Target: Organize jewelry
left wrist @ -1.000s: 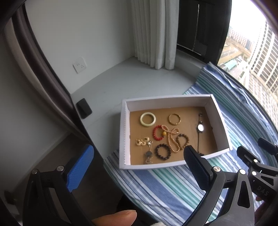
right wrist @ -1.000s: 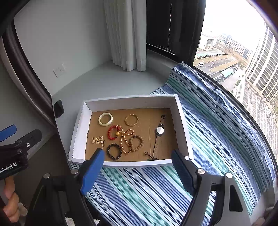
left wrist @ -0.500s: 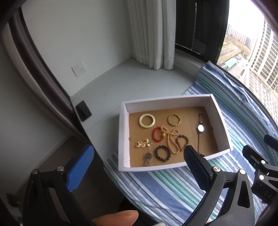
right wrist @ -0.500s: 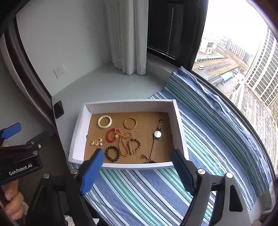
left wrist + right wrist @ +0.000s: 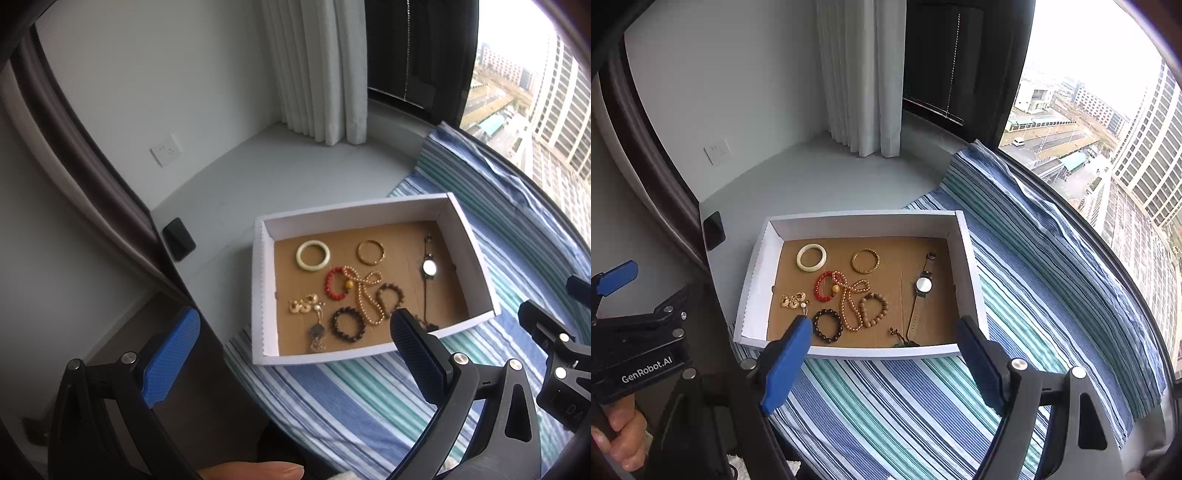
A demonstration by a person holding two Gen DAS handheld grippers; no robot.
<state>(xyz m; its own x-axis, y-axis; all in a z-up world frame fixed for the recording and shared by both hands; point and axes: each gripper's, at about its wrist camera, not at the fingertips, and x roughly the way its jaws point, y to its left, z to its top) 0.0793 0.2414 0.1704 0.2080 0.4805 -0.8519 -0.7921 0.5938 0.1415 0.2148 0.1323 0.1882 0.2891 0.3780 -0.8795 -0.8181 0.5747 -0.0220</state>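
The left gripper (image 5: 293, 345) hangs with its two blue-padded jaws spread wide and nothing between them, above the near left corner of the tray; the right gripper (image 5: 882, 339) is likewise spread wide and empty, over the tray's near edge. One white tray (image 5: 971, 273) with a brown cardboard floor sits partly on a striped cloth (image 5: 1015, 258), and all the jewelry lies loose inside it. Counted from the right wrist view, there are six ring-shaped pieces and strands: one pale bangle (image 5: 811, 257) at the far left, one thin gold bangle (image 5: 865, 261) beside it, one red bead bracelet (image 5: 823, 285) in the middle, one long gold bead strand (image 5: 851, 304) looped across and touching the red one, one light brown bead bracelet (image 5: 874, 310) to its right, and one dark bead bracelet (image 5: 828, 325) near the front wall, just beside the right gripper's left pad. One cluster of small gold earrings (image 5: 793, 300) lies at the left side; how many pieces it holds cannot be told. One wristwatch (image 5: 923, 285) with a white face lies stretched lengthwise at the right, apart from the rest, and one small dark knotted item (image 5: 901, 338) sits near its front end. Beyond the tray are one white curtain (image 5: 860, 74), one wall socket (image 5: 717, 151) and one small black block (image 5: 713, 230) on the grey ledge.
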